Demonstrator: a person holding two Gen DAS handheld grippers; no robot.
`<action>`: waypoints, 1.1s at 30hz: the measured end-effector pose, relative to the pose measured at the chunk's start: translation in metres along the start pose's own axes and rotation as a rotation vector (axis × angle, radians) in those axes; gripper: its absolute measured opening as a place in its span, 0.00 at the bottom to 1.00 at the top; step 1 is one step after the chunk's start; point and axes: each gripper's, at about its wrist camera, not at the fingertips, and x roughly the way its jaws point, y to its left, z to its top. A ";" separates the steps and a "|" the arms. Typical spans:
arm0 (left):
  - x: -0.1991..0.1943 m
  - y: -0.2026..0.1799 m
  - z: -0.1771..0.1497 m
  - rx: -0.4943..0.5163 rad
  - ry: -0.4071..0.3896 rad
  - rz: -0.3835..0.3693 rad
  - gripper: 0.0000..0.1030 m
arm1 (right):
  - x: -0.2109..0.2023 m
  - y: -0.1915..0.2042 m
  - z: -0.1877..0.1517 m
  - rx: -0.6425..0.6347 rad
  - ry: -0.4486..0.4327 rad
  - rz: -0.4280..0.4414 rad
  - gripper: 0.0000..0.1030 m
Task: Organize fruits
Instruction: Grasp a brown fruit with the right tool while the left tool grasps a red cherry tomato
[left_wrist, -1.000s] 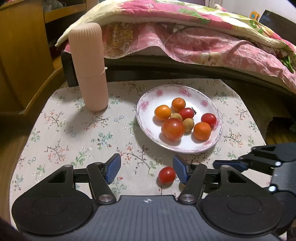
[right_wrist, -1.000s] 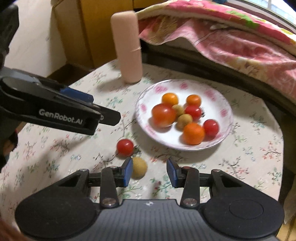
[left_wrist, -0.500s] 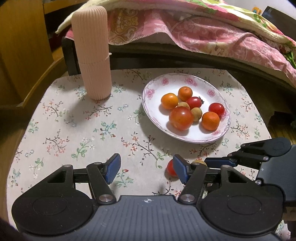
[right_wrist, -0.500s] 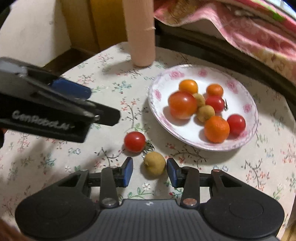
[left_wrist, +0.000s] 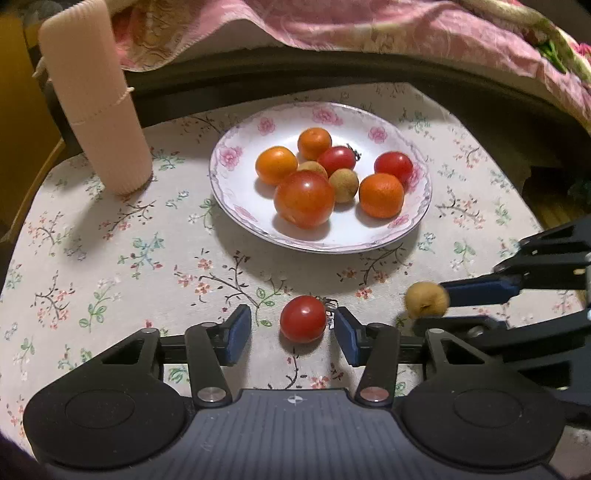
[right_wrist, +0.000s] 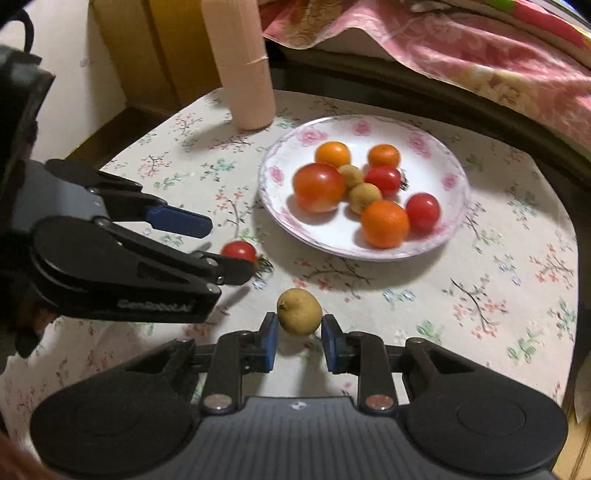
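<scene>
A red cherry tomato (left_wrist: 303, 319) lies on the floral cloth between the fingers of my left gripper (left_wrist: 291, 334). Its jaws are closing: the right pad is next to the tomato and the left pad is still apart from it. My right gripper (right_wrist: 299, 332) is shut on a small tan longan (right_wrist: 299, 312), with both blue pads against its sides. The left wrist view shows that longan (left_wrist: 426, 304) at the right gripper's tips. A flowered white plate (left_wrist: 332, 240) behind holds several tomatoes, oranges and longans.
A tall pink ribbed cylinder (left_wrist: 96, 103) stands upright at the table's back left. A dark bed edge with a pink flowered quilt (left_wrist: 369, 26) runs along the far side. The two grippers are close together near the table's front edge, and the left gripper (right_wrist: 231, 248) shows in the right wrist view.
My left gripper came down around the cherry tomato and its jaws narrowed. My right gripper slid over the longan and closed on it.
</scene>
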 end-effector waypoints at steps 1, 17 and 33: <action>0.003 -0.001 0.000 0.002 0.001 0.007 0.49 | 0.000 -0.002 -0.002 0.000 0.004 -0.008 0.32; -0.023 -0.010 -0.023 0.006 0.003 -0.008 0.34 | -0.003 -0.003 -0.011 -0.010 0.037 -0.007 0.32; -0.042 -0.029 -0.067 0.092 0.066 -0.035 0.41 | -0.022 0.023 -0.055 -0.019 0.073 -0.004 0.35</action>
